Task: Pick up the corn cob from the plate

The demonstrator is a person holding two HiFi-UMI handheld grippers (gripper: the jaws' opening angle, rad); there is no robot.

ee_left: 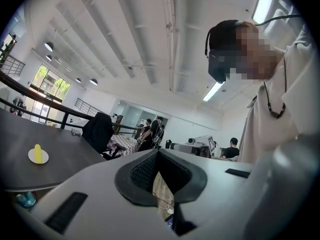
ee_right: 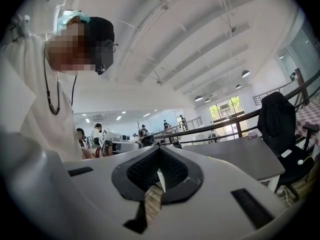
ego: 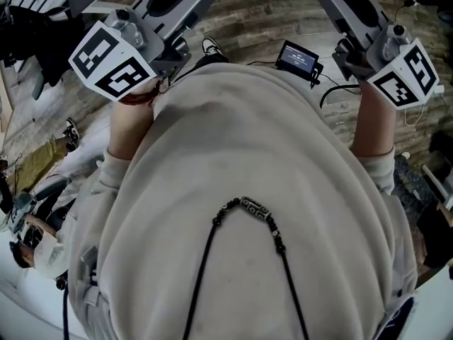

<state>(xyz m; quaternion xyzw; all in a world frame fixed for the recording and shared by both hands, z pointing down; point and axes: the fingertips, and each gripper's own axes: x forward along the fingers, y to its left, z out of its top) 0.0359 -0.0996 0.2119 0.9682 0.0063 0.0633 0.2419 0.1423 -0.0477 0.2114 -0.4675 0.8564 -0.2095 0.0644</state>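
Note:
A yellow corn cob stands upright on a small white plate on a dark grey table, far off at the left of the left gripper view. My left gripper is shut with nothing between its tips and is well away from the plate. My right gripper is also shut and empty; its view shows neither corn nor plate. In the head view both grippers are held up in front of the person's chest, with the marker cubes at left and right.
A black chair draped with a jacket stands beside the corn's table. Another grey table and a black chair are in the right gripper view. A small screen device with cables lies on the wooden floor. People stand in the background.

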